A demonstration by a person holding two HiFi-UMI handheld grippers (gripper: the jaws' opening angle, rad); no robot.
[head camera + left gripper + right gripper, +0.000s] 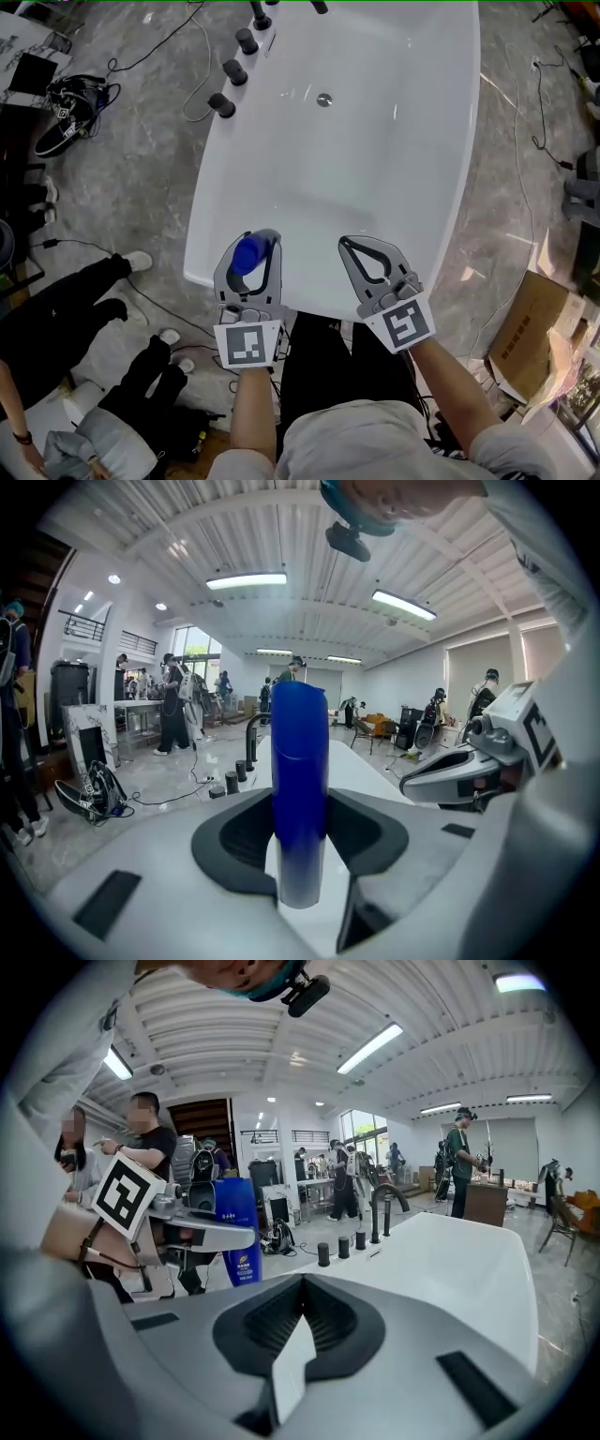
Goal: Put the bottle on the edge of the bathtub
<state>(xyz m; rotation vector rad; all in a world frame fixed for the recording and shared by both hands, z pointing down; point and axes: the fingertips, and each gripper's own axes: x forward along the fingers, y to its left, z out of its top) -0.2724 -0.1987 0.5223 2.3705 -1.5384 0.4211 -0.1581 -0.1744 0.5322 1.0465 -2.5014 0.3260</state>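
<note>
Bottle (236,1202), blue, label print illegible

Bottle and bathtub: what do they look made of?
Bottle: probably plastic, opaque blue with a smooth satin finish. The colour is even, the highlights are soft, and a printed label shows in the right gripper view.
Bathtub: glossy white, acrylic or enamelled, cannot tell which. It has seamless moulded curves with a light sheen.
</note>
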